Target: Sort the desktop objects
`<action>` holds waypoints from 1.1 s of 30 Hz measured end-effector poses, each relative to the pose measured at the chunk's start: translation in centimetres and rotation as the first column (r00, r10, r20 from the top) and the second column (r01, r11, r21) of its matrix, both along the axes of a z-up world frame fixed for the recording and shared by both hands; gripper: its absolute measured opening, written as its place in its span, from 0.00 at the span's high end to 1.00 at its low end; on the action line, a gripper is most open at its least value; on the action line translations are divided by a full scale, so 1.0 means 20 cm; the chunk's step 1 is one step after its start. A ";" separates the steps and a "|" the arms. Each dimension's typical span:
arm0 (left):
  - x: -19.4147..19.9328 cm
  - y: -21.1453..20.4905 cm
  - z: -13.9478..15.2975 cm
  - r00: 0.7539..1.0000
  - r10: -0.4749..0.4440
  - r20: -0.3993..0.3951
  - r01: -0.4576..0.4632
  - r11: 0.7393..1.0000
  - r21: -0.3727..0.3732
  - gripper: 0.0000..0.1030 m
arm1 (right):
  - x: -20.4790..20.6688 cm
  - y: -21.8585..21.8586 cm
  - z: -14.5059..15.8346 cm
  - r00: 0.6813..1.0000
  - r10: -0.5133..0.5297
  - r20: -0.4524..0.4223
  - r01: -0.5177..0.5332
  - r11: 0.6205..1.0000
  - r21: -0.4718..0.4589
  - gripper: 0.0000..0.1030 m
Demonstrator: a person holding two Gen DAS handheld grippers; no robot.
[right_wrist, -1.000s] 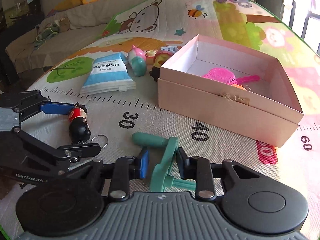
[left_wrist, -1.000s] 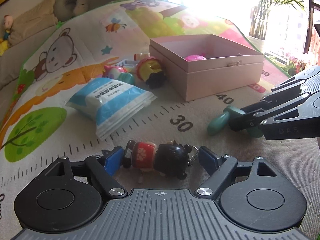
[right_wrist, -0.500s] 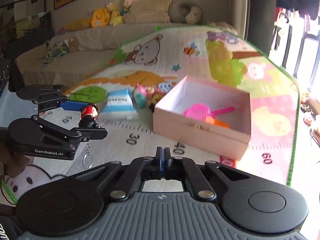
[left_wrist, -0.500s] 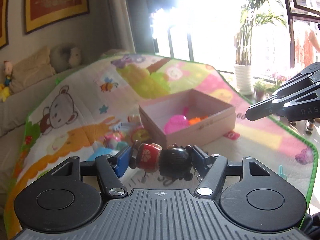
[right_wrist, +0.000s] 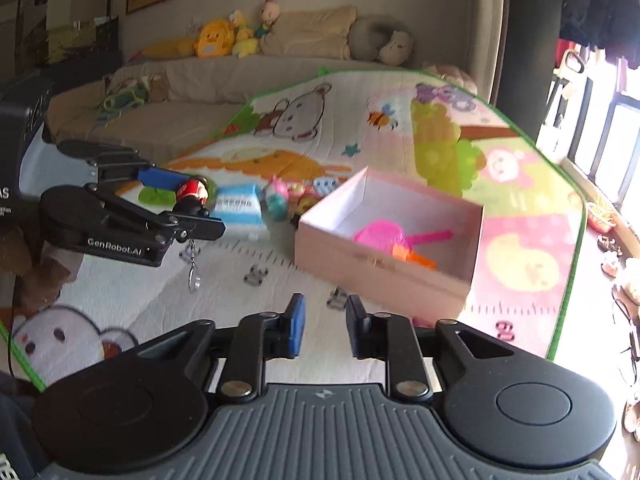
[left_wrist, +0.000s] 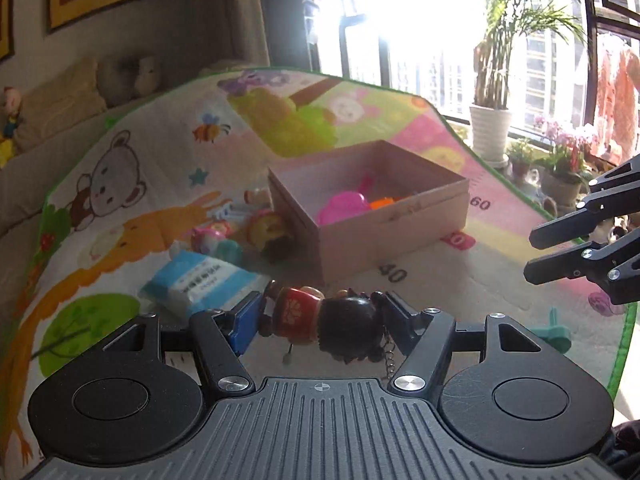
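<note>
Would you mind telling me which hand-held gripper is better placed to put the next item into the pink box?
Left. The left hand-held gripper grips the doll keychain, facing the pink box; the right hand-held gripper is open, holding nothing.

Red-and-black doll keychain [left_wrist: 324,322] held sideways above mat, pink box [left_wrist: 384,224] open, holding pink scoop [right_wrist: 382,236]

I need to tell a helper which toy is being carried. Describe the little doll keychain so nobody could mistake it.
Start at the open pink box on the play mat, then look nearer, above the mat, to the left tongs. The doll keychain is clamped sideways between them. Unlike the toys lying beside the box, it has a red body, a black head and a dangling metal ring.
</note>
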State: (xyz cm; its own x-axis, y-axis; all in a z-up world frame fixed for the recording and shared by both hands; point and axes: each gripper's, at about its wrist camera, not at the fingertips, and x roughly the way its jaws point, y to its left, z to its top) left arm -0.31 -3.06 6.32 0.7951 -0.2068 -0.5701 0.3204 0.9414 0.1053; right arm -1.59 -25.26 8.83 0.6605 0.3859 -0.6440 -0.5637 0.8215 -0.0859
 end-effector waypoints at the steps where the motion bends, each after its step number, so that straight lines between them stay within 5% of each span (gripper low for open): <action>1: -0.01 0.00 -0.06 0.999 0.003 -0.036 -0.003 1.000 -0.002 0.31 | -0.02 0.00 -0.06 1.000 0.000 -0.027 -0.001 1.000 -0.023 0.70; 7: -0.04 0.03 -0.20 0.992 0.013 -0.123 -0.016 1.000 -0.024 0.29 | -0.11 -0.02 -0.24 0.999 -0.024 -0.025 0.021 0.994 -0.108 0.34; 14: -0.10 -0.02 -0.21 0.994 -0.044 -0.097 0.046 0.999 0.018 0.08 | -0.05 -0.05 -0.32 0.992 -0.041 -0.116 0.034 0.997 -0.064 0.36; 18: -0.07 -0.04 -0.26 0.992 -0.048 -0.118 0.054 0.997 0.049 0.08 | -0.04 -0.02 -0.33 0.990 -0.013 -0.141 0.007 0.999 -0.041 0.56; 21: -0.03 -0.04 -0.28 0.990 -0.033 -0.134 0.040 0.998 0.046 0.08 | -0.05 0.00 -0.33 0.990 -0.001 -0.144 -0.005 0.999 -0.044 0.56; 24: 0.00 -0.03 -0.28 0.989 -0.018 -0.144 0.022 0.999 0.025 0.13 | -0.07 0.03 -0.32 0.990 0.028 -0.136 -0.036 0.998 -0.059 0.57; 26: 0.00 -0.03 -0.27 0.990 -0.019 -0.140 0.023 1.000 0.022 0.30 | -0.08 0.03 -0.31 0.990 0.036 -0.139 -0.043 0.998 -0.050 0.57; 33: -0.03 -0.02 -0.11 0.998 -0.011 -0.060 0.012 1.000 0.029 0.32 | -0.03 -0.07 -0.10 0.995 -0.018 -0.100 0.024 0.998 0.055 0.57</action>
